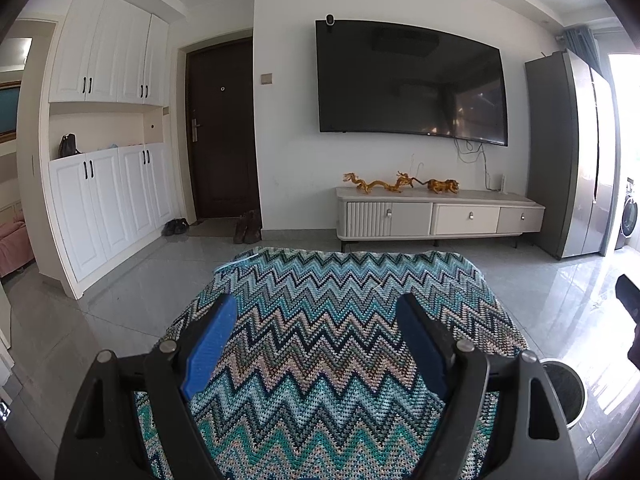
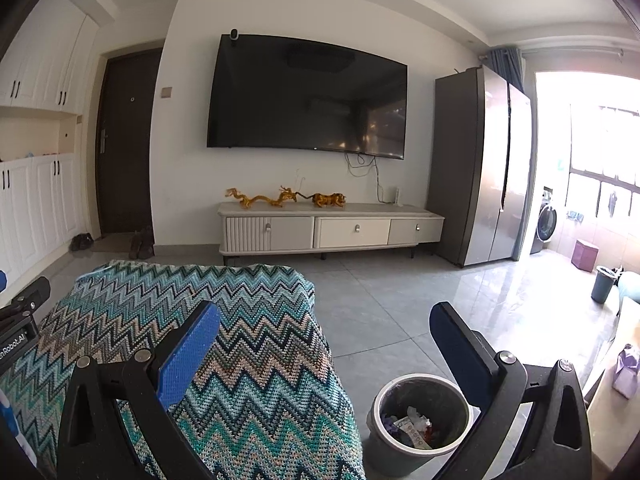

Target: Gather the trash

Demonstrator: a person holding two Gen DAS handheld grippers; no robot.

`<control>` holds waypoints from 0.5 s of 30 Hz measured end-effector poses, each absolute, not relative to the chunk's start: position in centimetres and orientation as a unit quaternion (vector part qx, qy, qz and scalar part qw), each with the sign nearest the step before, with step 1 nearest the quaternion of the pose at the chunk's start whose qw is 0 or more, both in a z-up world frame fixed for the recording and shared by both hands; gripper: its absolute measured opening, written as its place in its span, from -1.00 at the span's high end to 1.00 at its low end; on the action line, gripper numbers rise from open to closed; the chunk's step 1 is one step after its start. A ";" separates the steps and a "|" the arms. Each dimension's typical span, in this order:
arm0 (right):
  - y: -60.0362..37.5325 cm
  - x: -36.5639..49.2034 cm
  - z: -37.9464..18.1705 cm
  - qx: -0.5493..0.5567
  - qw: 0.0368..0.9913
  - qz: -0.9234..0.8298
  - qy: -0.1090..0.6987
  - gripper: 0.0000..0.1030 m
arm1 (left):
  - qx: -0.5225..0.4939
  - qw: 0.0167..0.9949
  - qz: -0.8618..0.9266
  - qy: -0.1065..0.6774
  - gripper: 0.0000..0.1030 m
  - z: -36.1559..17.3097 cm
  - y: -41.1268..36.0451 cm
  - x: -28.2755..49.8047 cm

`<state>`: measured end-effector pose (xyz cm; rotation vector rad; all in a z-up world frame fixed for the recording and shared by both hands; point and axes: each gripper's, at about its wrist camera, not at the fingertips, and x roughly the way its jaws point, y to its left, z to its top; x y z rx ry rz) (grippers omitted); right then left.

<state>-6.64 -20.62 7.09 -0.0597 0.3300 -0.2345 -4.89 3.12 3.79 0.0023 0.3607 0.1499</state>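
Note:
A grey waste bin point(image 2: 420, 420) with a dark liner stands on the floor just right of a table covered by a zigzag cloth point(image 2: 224, 344); crumpled wrappers and paper scraps point(image 2: 412, 426) lie inside it. My right gripper point(image 2: 324, 344) is open and empty, held above the table's right edge and the bin. My left gripper point(image 1: 316, 340) is open and empty over the zigzag cloth point(image 1: 320, 312). The bin's rim point(image 1: 568, 388) shows at the lower right of the left wrist view. No loose trash shows on the cloth.
A TV console point(image 2: 332, 228) with golden figurines stands under a wall TV point(image 2: 308, 96). A tall fridge point(image 2: 484, 164) is to the right, and a second bin point(image 2: 603, 283) stands near the balcony. White cupboards point(image 1: 108, 200) and a dark door point(image 1: 222, 128) are to the left. A purple packet point(image 2: 627, 372) lies on a surface at far right.

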 end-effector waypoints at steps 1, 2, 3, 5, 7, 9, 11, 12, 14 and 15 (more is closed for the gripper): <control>-20.5 -6.6 7.1 -0.031 0.979 -0.117 0.163 -0.99 | 0.001 0.981 0.076 0.180 -0.57 3.7 3.1 -4.8; -20.5 -6.6 7.1 -0.033 0.979 -0.118 0.162 -0.99 | 0.001 0.980 0.076 0.182 -0.57 3.7 3.1 -4.6; -20.5 -6.6 7.2 -0.035 0.979 -0.119 0.162 -0.99 | -0.001 0.980 0.073 0.186 -0.57 3.6 3.1 -4.4; -20.5 -6.6 7.1 -0.037 0.979 -0.120 0.162 -0.99 | -0.015 0.978 0.061 0.197 -0.57 3.6 3.1 -3.9; -20.7 -6.5 7.0 -0.037 0.978 -0.122 0.162 -0.99 | -0.015 0.979 0.062 0.196 -0.57 3.6 2.9 -3.8; -21.0 -6.3 6.8 -0.033 0.978 -0.122 0.166 -0.99 | -0.010 0.979 0.063 0.193 -0.57 3.6 2.5 -3.7; -21.5 -6.2 6.5 -0.028 0.977 -0.123 0.171 -0.99 | -0.010 0.979 0.061 0.196 -0.57 3.5 2.1 -3.5; -21.7 -6.1 6.4 -0.026 0.977 -0.123 0.173 -0.99 | -0.010 0.978 0.060 0.197 -0.57 3.5 1.9 -3.4; -22.2 -6.0 6.1 -0.021 0.976 -0.125 0.176 -0.99 | -0.008 0.978 0.058 0.199 -0.57 3.4 1.5 -3.3; -22.4 -5.9 6.0 -0.018 0.976 -0.126 0.178 -0.99 | -0.008 0.978 0.056 0.200 -0.57 3.4 1.3 -3.2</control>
